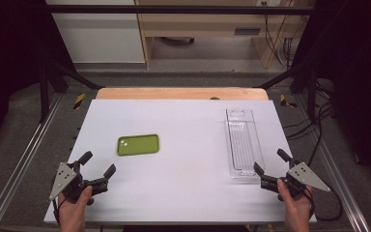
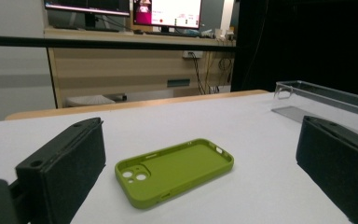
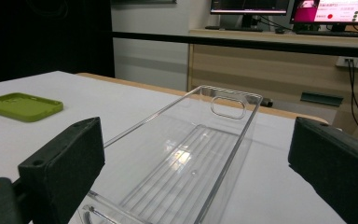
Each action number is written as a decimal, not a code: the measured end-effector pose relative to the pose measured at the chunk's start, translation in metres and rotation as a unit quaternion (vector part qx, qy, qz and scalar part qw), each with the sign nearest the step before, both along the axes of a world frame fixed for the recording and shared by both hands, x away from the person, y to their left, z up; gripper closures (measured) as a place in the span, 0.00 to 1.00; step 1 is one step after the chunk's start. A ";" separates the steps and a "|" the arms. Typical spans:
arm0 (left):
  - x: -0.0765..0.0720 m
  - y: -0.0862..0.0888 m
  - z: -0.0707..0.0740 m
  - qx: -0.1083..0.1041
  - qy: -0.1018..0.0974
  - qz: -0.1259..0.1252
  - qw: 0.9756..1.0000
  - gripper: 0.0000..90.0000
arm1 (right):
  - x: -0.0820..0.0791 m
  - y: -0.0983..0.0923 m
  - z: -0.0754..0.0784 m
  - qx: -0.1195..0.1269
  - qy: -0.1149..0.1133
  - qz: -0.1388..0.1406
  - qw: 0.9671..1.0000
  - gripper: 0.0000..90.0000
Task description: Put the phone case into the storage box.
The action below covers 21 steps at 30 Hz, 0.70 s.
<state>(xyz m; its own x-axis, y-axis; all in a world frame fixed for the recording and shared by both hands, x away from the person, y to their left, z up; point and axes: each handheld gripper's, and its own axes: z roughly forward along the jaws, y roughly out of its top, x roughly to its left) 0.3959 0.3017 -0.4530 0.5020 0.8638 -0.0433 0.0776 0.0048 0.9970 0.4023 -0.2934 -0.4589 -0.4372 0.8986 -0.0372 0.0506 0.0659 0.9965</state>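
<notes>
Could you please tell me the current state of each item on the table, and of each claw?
Green phone case: lying flat, open side up, untouched.
Clear plastic tray: upright on the table, empty, not held.
Left claw: open, holding nothing, aimed at the case.
Right claw: open, holding nothing, at the tray's near end.

From up here I get an evenly lit white table (image 1: 183,188) with faint shadows, so the light is probably overhead; the surroundings fall to near black. The high view is soft and low in detail. A small glare spot sits on the clear tray (image 3: 182,156), and the monitors (image 3: 335,9) are blown out.
</notes>
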 end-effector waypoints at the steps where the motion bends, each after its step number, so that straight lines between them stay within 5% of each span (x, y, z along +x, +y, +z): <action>1: 0.000 -0.001 0.000 0.002 0.003 0.001 1.000 0.01 | -0.001 0.000 0.000 0.001 0.001 -0.002 1.000 0.04; 13: 0.002 -0.005 0.000 0.025 0.027 -0.011 0.999 0.02 | -0.006 -0.001 0.000 -0.001 -0.006 -0.023 1.000 0.03; 18: 0.027 -0.015 0.007 0.065 0.067 -0.023 0.995 0.05 | -0.006 0.000 0.001 -0.007 -0.007 -0.026 1.000 0.03; 21: 0.039 -0.018 0.011 0.069 0.082 -0.025 0.994 0.08 | -0.006 0.001 0.002 -0.009 -0.008 -0.027 1.000 0.03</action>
<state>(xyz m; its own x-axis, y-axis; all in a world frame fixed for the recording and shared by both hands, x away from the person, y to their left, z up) 0.4353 0.2838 -0.4424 0.5396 0.8419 -0.0104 0.2363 -0.1395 0.9616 0.3961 -0.2929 -0.4574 -0.3881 0.9197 -0.0598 0.0380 0.0808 0.9960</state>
